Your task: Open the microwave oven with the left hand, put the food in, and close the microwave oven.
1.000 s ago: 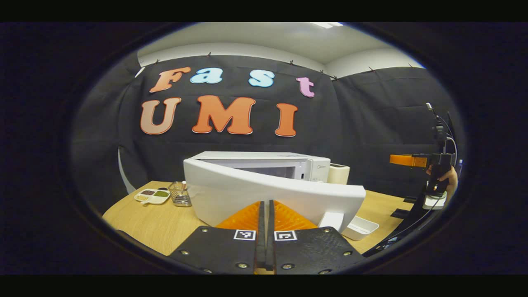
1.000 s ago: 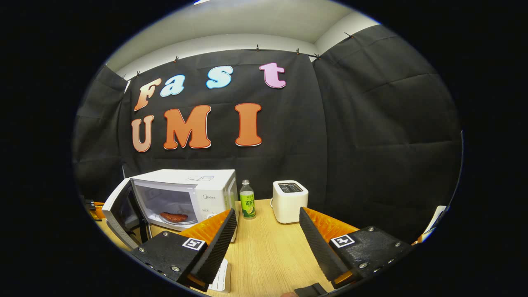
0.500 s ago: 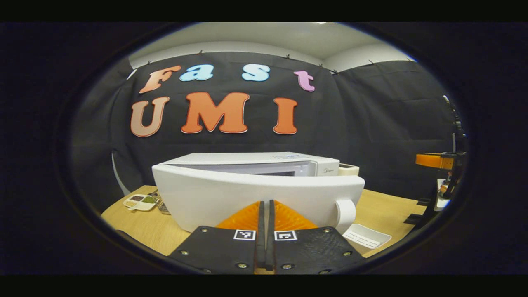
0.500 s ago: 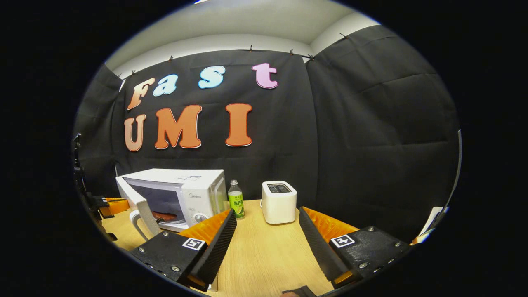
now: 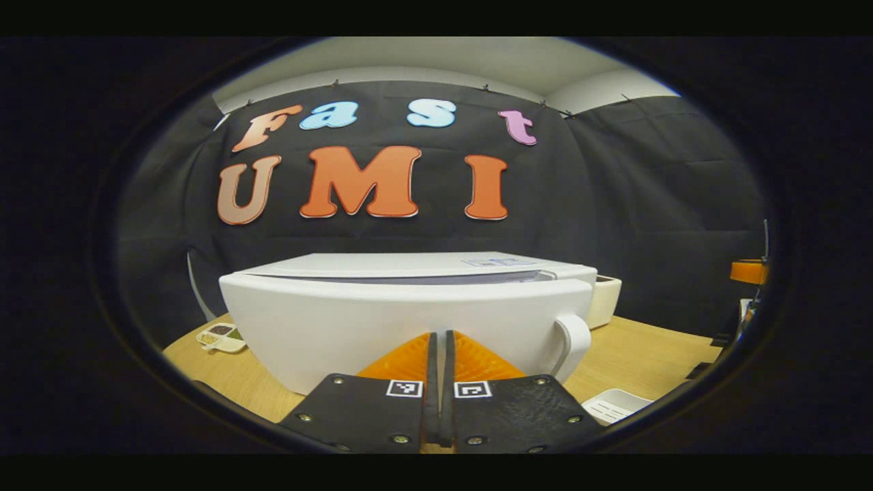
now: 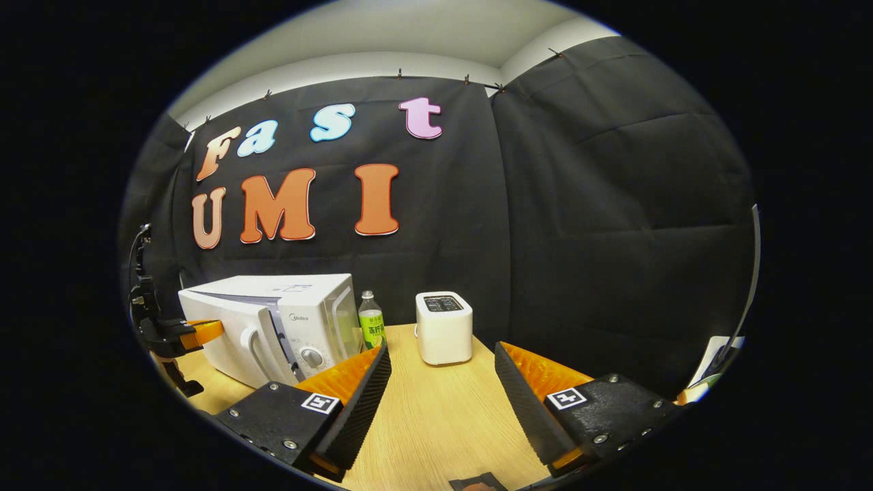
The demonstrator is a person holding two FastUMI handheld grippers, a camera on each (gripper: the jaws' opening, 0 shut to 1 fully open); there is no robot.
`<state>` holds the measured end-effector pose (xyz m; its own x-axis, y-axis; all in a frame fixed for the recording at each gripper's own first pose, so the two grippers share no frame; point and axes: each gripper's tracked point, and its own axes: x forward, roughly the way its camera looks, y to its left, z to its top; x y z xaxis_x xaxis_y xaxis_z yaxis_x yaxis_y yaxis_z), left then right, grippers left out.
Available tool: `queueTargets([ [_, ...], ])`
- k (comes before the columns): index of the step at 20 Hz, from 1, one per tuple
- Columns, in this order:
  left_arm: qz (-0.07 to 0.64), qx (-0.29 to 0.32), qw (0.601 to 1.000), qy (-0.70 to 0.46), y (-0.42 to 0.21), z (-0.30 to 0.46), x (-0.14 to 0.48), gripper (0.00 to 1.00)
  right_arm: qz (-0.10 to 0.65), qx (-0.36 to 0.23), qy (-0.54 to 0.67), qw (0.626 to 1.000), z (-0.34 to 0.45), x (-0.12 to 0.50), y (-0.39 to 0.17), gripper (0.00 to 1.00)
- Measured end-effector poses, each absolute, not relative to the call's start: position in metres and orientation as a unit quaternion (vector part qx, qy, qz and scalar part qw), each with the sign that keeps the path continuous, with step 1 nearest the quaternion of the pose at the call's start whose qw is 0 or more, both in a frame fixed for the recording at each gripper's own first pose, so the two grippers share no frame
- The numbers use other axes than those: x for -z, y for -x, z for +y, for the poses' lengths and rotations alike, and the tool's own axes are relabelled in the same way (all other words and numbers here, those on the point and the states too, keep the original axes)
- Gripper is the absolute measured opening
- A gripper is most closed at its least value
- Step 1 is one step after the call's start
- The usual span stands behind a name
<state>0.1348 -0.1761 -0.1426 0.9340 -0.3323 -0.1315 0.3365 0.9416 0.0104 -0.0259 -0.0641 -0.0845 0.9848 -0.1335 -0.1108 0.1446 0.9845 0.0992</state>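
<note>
Pushing the nearly shut microwave door (image 5: 409, 320) at twelve o'clock, the clenched, empty left gripper (image 5: 438, 351) needed one last firm press, while the right gripper (image 6: 440, 382) hung released.

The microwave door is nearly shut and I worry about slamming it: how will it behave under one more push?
The microwave door looks like a rigid panel, so it should swing as one piece without flexing. Only a narrow gap remains by the handle, so a light push probably closes it. The closed left claw sits against its smooth front and could slide sideways.
</note>
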Motion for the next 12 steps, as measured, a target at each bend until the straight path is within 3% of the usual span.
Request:
queueTargets([
  [5,0.078,0.125,0.989,-0.025,-0.153,-0.172,0.156,0.02,0.058,0.084,-0.051,0.993,-0.076,0.091,0.025,0.95],
  [12,0.088,0.129,0.988,-0.008,-0.158,-0.177,0.152,0.01,0.068,0.088,-0.051,0.993,-0.078,0.096,0.018,0.95],
])
